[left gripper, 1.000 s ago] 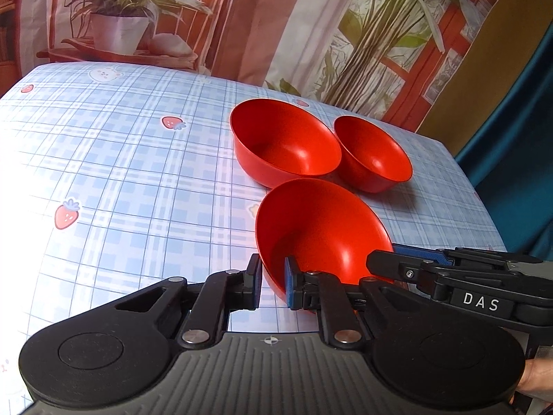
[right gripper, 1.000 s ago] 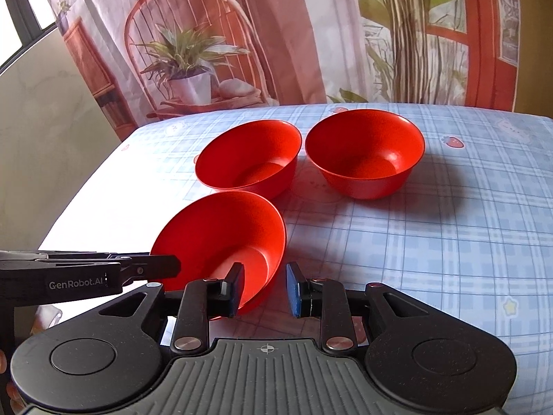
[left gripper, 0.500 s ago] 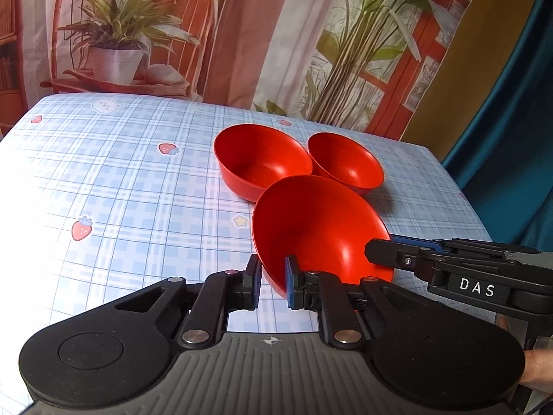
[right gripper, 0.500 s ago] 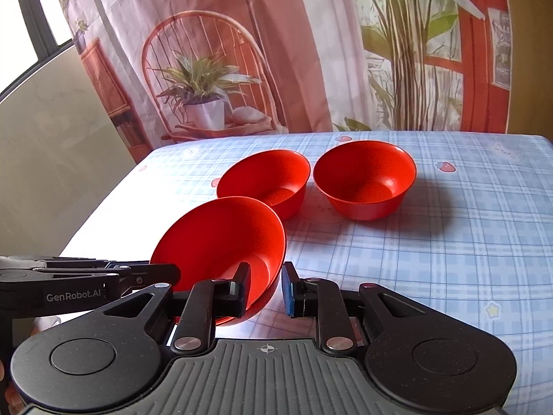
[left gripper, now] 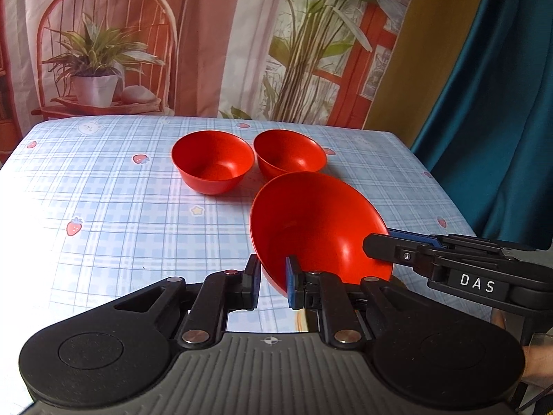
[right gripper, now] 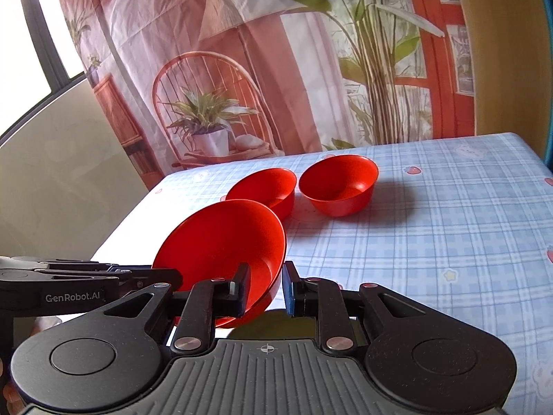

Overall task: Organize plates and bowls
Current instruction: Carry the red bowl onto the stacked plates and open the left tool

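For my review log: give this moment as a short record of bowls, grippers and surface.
bowls: three red, all empty
held bowl: tilted, lifted off the table, gripped at its rim on opposite sides
left gripper: shut on held bowl
right gripper: shut on held bowl
far bowls: one beside the other, upright on the table
table: blue checked cloth

held bowl [left gripper: 311, 221] is hiding part of the far right bowl [left gripper: 290, 154]; gripper body is covering its base. Hand [left gripper: 537, 363] is getting cut off at frame edge.
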A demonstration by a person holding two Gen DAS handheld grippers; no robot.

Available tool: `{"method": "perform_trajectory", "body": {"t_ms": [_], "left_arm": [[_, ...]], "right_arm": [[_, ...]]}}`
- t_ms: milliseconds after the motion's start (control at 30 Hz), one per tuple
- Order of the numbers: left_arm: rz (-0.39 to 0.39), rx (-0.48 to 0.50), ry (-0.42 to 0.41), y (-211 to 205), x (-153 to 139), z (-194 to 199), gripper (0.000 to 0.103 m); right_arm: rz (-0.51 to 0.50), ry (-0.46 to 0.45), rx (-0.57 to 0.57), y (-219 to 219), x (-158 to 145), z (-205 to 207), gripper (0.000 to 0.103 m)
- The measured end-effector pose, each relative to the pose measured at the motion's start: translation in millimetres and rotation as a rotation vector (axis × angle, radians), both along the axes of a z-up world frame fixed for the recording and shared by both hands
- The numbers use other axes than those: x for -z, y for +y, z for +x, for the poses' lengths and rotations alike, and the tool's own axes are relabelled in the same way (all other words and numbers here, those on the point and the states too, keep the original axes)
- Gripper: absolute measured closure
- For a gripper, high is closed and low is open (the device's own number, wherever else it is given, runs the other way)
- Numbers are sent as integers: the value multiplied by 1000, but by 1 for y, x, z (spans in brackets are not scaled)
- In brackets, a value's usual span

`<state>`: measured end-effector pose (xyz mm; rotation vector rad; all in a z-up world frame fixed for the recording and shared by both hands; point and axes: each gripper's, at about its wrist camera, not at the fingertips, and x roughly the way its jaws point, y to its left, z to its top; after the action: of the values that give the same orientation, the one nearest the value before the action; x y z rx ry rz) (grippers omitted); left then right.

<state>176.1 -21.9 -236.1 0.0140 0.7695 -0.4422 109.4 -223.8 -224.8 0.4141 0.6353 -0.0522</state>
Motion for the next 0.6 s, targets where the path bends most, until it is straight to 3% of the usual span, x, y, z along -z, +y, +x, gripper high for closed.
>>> {"method": "perform_trajectory", "body": {"t_ms": [333,600], "left_arm": [[60,78,60,-35,41,-31,86],[76,71,113,-35,66,-27,86]], "right_arm": [[70,37,76,-20,24,-56,83],[92,63,83,-24,40,-56,83]]}}
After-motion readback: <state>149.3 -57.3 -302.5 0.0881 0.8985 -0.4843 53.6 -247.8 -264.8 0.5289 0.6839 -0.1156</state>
